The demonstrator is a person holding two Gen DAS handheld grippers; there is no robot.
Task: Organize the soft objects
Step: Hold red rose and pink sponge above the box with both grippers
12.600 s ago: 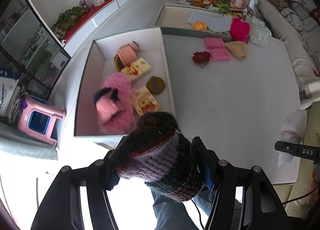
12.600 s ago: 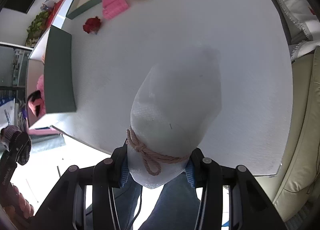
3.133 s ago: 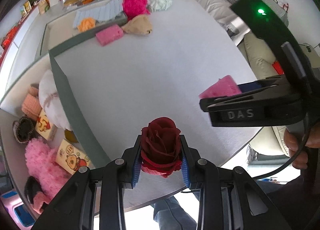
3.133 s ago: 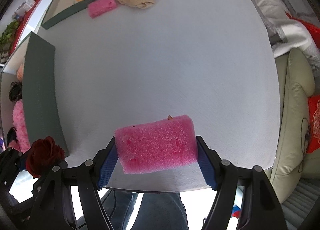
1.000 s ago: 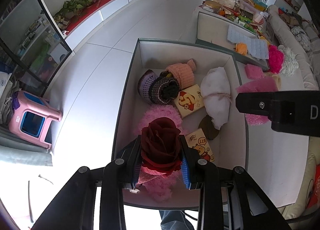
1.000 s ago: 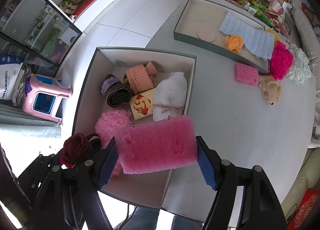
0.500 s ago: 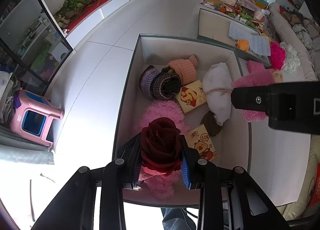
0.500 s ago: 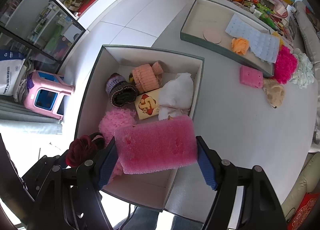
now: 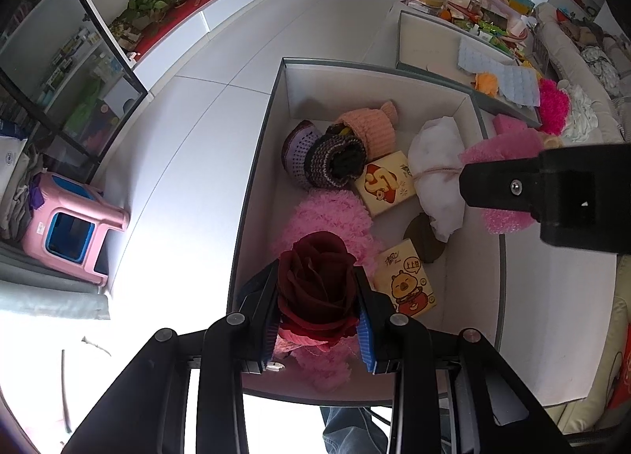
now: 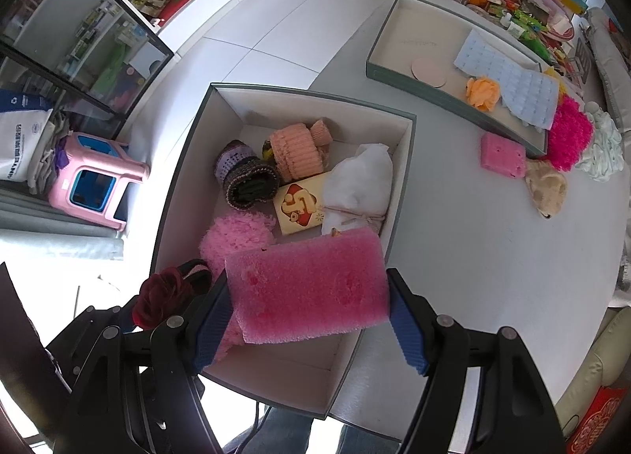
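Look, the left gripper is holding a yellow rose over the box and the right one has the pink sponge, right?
Almost. The rose in the left gripper is dark red, not yellow; the left wrist view shows it plainly. The rest holds: it hangs over the box, and the right gripper has the pink sponge.

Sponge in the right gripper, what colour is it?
Bright pink; the sponge shows best in the right wrist view, held by the right gripper.
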